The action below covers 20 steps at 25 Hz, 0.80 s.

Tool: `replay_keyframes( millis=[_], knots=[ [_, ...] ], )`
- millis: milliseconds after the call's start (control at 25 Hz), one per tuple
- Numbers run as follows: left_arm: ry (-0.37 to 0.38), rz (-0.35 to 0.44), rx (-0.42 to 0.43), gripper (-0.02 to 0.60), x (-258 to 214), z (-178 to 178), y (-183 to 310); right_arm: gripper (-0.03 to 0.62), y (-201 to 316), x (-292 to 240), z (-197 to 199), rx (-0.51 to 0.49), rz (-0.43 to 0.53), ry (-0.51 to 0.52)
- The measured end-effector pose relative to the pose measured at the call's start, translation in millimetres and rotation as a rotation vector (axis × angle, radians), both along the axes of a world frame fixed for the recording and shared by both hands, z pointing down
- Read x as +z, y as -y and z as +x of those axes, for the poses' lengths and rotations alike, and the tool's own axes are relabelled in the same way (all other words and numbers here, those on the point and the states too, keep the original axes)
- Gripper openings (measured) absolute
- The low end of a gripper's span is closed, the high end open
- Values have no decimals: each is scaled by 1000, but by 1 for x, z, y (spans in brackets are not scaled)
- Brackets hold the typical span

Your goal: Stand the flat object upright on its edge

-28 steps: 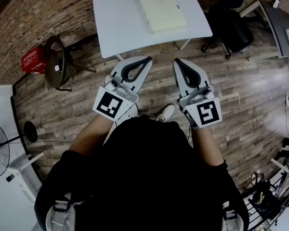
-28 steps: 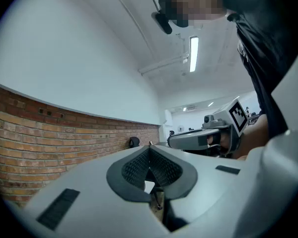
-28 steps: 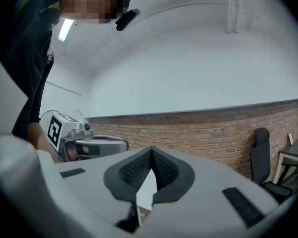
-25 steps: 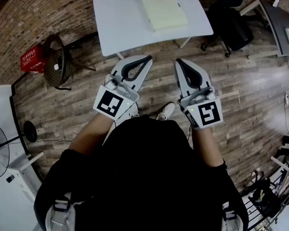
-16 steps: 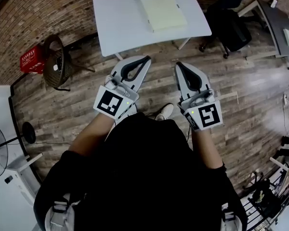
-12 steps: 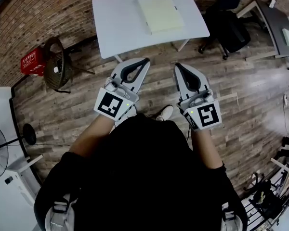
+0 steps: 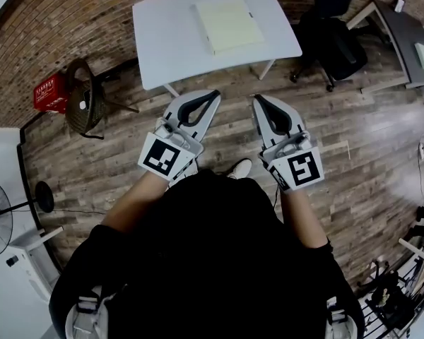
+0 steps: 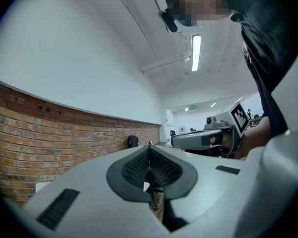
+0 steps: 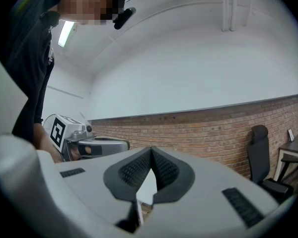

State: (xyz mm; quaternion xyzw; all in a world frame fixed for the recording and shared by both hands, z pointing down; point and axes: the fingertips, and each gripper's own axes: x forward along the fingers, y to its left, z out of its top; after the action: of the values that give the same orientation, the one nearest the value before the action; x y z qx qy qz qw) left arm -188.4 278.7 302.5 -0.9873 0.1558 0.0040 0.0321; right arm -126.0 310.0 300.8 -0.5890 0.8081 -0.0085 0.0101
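Note:
A pale yellow flat pad (image 7: 229,24) lies flat on the white table (image 7: 169,41) at the top of the head view. My left gripper (image 7: 215,92) is shut and empty, held over the wood floor short of the table's near edge. My right gripper (image 7: 256,98) is beside it, also shut and empty. In the left gripper view the left gripper (image 8: 149,147) has its jaws pressed together, pointing level at a brick wall, and the right gripper's body (image 8: 208,135) shows beside it. In the right gripper view the right gripper (image 9: 151,149) has closed jaws too.
A black office chair (image 7: 336,34) stands right of the table, with a grey desk (image 7: 410,41) beyond it. A round wicker chair (image 7: 81,97) and a red crate (image 7: 48,92) sit at the left. A fan (image 7: 0,224) stands at the far left. A shoe (image 7: 237,168) shows below the grippers.
The table and pad have shifted slightly left and nearer in the head view as the person steps toward them. Both grippers stay shut and hold their pose.

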Motion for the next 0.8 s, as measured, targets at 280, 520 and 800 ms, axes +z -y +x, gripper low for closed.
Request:
replay_keyframes(
  millis=[280, 520, 800],
  knots=[
    [-4, 22, -45, 18, -3, 35, -12, 6, -14, 7, 39, -40, 9, -17],
    [-3, 29, -113, 18, -3, 55, -19, 6, -26, 13, 69, -78, 0, -11],
    [8, 34, -134, 18, 0, 69, -25, 5, -28, 18, 88, -102, -3, -4]
  ],
)
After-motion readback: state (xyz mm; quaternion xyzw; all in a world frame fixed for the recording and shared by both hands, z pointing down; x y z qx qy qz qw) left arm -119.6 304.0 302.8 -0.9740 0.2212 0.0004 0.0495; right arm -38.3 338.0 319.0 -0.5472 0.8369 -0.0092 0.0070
